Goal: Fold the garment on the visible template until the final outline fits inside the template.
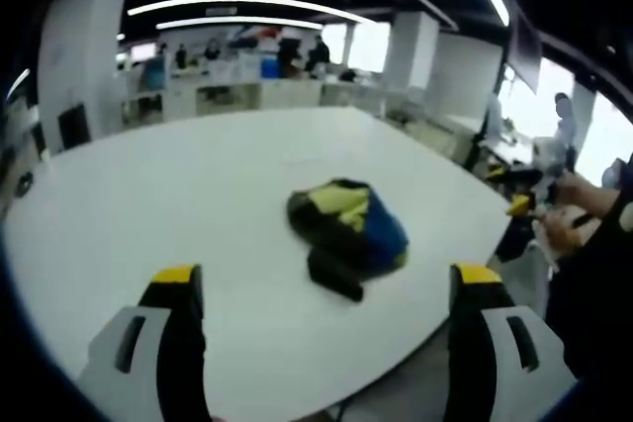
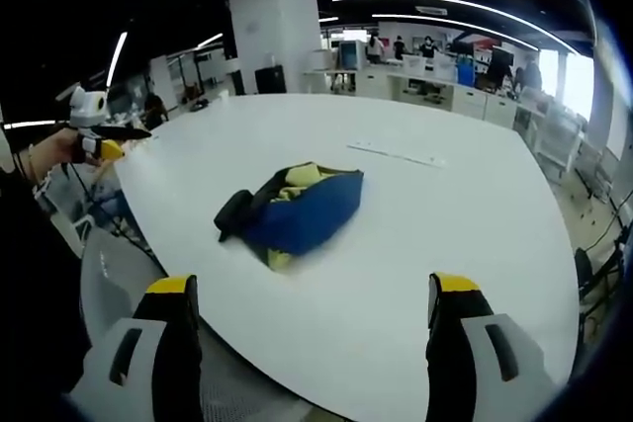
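Ahead of both grippers, well apart from jaws: crumpled blue-yellow-black garment [image 1: 348,234] [image 2: 293,209] on white table [image 1: 178,205] [image 2: 435,244]. Left gripper [image 1: 326,289] jaws apart, empty; right gripper [image 2: 315,298] same. Fabric likely soft, light, floppy; pinch outer edge, not bunched centre.

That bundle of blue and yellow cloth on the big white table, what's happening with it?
A person is holding a hand-held gripper in each hand, facing the white table from two sides. The garment, blue, yellow and black, lies crumpled in a heap on the table, not folded yet. Both the left hand-held gripper and the right hand-held gripper are open and held back near the table's edge, clear of the cloth. Nothing is gripped right now. A faint line on the tabletop lies beyond the garment.
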